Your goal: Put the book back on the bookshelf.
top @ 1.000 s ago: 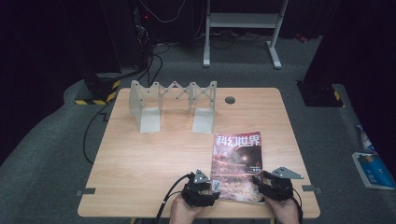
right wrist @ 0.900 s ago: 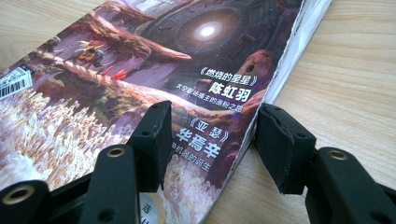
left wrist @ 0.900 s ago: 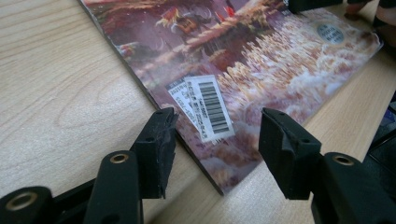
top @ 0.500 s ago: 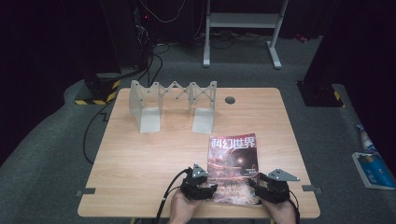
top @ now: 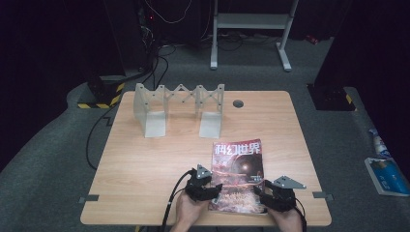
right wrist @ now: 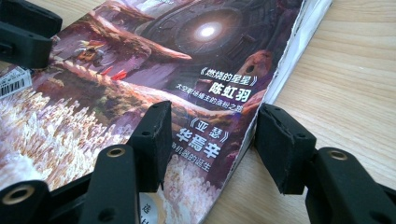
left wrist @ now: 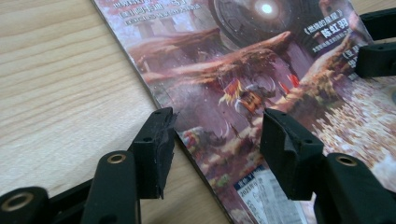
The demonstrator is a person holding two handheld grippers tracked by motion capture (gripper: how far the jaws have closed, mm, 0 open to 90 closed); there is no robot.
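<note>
Magazine (top: 239, 174) lies flat, long axis running away from the person.

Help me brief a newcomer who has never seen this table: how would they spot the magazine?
On the wooden table, look at the near edge, right of centre, well in front of the grey folding rack. The magazine lies flat there. Nothing else on the table has a dark, colourful cover with large white Chinese characters across its top.
</note>
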